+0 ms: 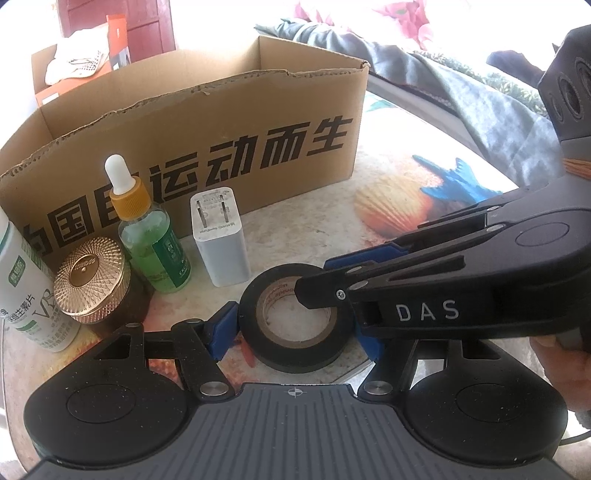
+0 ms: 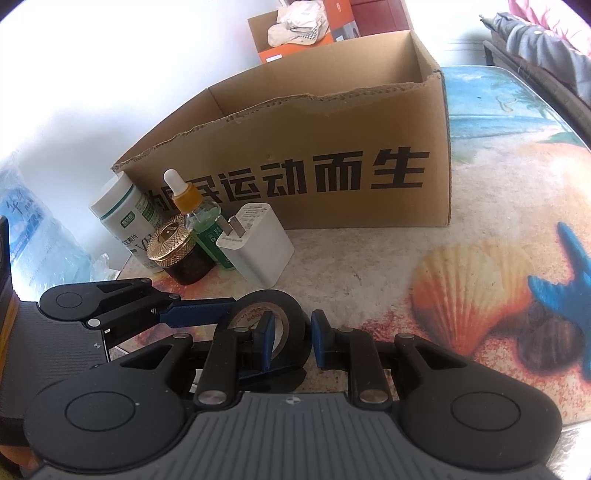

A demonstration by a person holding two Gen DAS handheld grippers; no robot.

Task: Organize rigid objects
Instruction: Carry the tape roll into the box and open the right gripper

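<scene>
A black tape roll [image 1: 295,317] lies flat on the printed table. My left gripper [image 1: 295,325] has its blue pads on both outer sides of the roll, closed around it. My right gripper [image 2: 291,332] comes in from the right, one finger inside the roll's hole and one outside its rim [image 2: 295,314]; the pads stand a little apart from the tape wall. A white charger [image 1: 219,240], a green dropper bottle [image 1: 155,240], a gold-lidded jar [image 1: 92,284] and a white vitamin bottle [image 1: 26,288] stand in front of an open cardboard box [image 1: 207,129].
The cardboard box [image 2: 332,155] stands behind the objects with its top open. A grey blanket [image 1: 461,92] lies at the far right. An orange box with a cap [image 2: 295,26] sits behind. A wrapped water pack [image 2: 37,236] is at the left table edge.
</scene>
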